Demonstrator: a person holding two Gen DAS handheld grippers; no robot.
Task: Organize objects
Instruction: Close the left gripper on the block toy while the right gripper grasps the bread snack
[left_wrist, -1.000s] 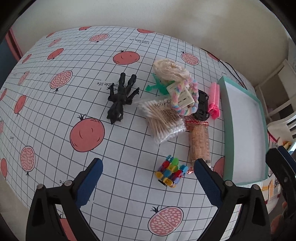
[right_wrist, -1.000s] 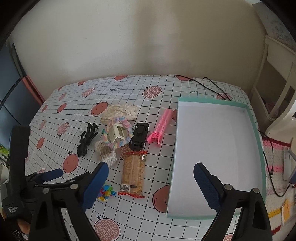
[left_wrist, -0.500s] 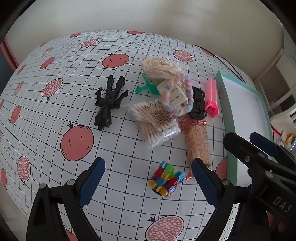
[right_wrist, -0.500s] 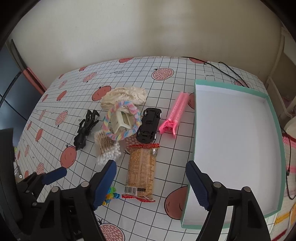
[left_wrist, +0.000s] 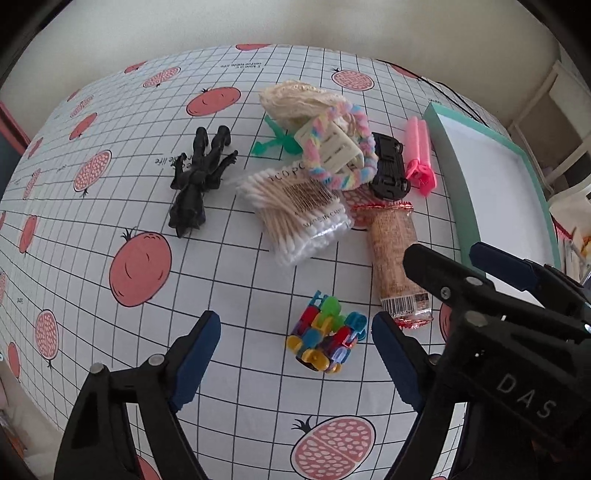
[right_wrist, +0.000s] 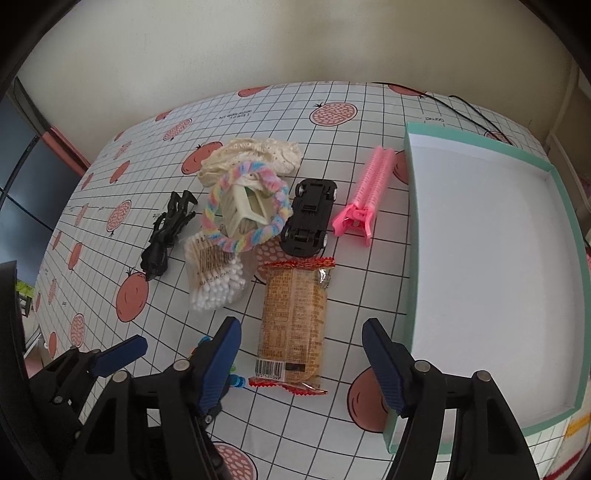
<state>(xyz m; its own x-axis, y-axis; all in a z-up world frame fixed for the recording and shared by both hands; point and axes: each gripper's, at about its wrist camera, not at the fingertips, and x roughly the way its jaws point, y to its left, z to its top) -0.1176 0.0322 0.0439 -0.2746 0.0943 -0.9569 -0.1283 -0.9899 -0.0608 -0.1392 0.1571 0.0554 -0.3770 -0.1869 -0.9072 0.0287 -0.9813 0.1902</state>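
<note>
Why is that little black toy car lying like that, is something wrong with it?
The black toy car lies upside down, its underside and wheels facing up, beside the pink clip. It does not look broken. The teal tray holds nothing yet.

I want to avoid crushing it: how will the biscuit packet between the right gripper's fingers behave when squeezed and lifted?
The biscuit packet probably crinkles and may slip, since its wrapper looks glossy. The stacked biscuits inside likely keep it stiff but breakable. The right gripper is closing around it, pads not yet pressing.
</note>
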